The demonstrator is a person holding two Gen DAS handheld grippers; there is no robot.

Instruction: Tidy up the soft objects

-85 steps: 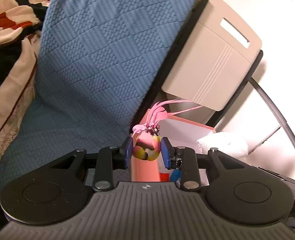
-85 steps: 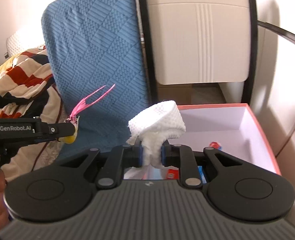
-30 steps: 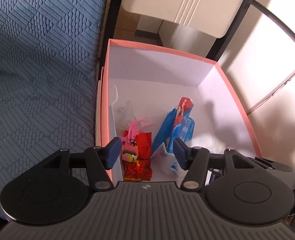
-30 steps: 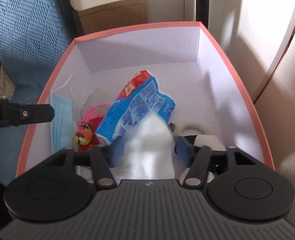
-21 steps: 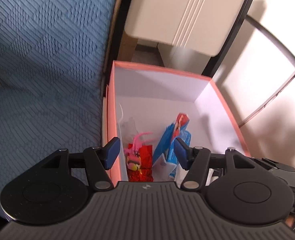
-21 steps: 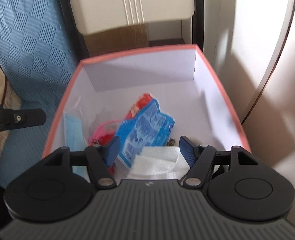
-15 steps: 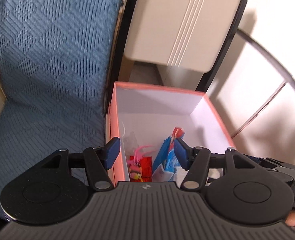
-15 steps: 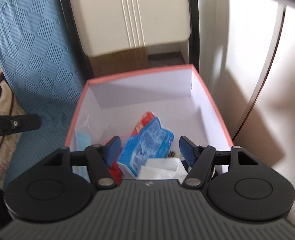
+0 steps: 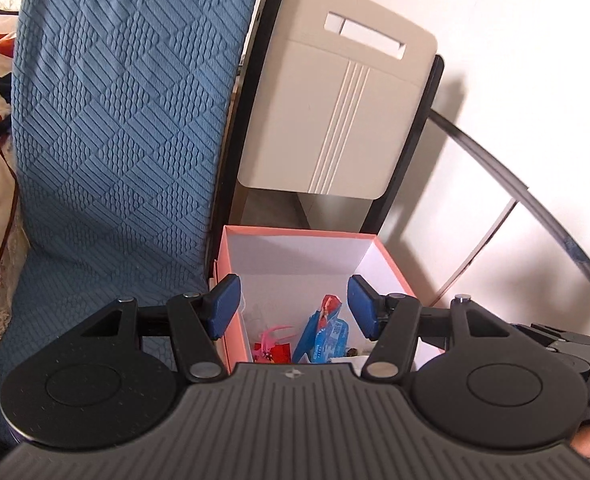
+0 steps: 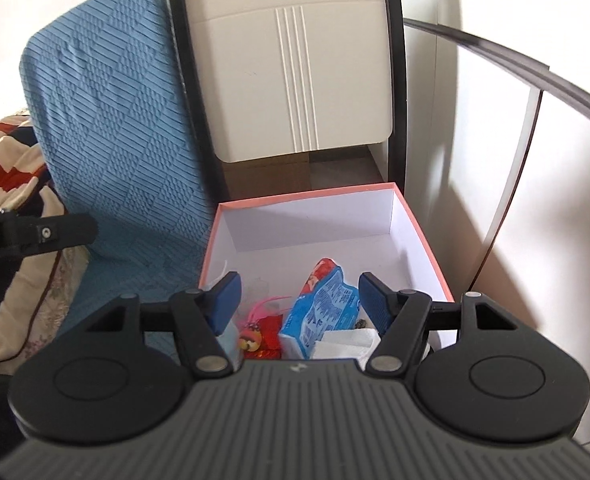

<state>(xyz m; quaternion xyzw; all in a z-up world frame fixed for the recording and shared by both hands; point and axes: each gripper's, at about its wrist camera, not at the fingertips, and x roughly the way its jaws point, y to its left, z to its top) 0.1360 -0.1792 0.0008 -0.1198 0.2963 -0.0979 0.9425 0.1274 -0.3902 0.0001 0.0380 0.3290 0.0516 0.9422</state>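
Black ribbed claw (image 9: 293, 308) body, blue pads (image 9: 225, 306), silver screws

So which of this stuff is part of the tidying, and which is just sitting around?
Part of the job:
- pink box
- white cloth
- pink-tufted toy
- blue snack bag
- left hand-held gripper, open
- right hand-held gripper, open

Just lying about:
- blue chair cover
- beige folding chair
- striped blanket
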